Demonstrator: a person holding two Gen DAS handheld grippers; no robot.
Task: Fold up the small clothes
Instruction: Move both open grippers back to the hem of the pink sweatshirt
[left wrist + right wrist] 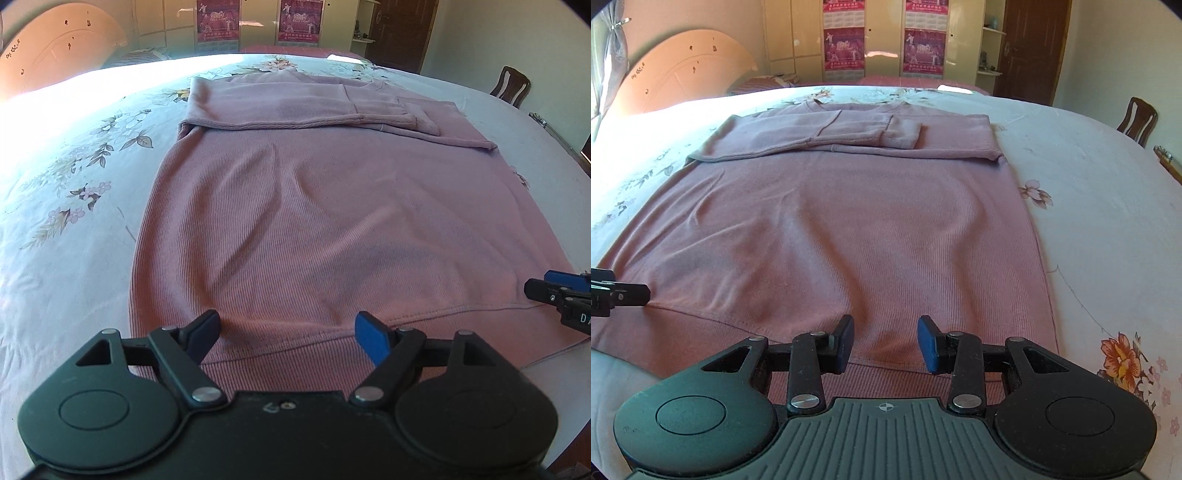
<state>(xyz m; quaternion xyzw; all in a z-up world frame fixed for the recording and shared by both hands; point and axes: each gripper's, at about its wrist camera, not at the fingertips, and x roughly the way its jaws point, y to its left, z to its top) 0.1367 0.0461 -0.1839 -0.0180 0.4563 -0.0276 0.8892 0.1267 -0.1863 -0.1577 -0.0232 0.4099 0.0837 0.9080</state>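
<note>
A pink ribbed sweater [295,206] lies flat on the floral bedsheet, both sleeves folded across its far end [295,107], ribbed hem toward me. My left gripper [288,332] hovers over the hem near its left corner, jaws wide apart, nothing pinched between them. In the right wrist view the same sweater [849,229] fills the middle. My right gripper [886,341] stands open over the hem near the right corner, its pads apart with cloth under the gap, not gripped. Each gripper's tip shows in the other's view: the right gripper [554,295], the left gripper [620,295].
The bed [66,221] with its pale floral sheet spreads on all sides of the sweater. A wooden chair [1137,120] stands at the far right, a round board [683,70] leans at the far left, wardrobes and a dark door [1030,48] line the back wall.
</note>
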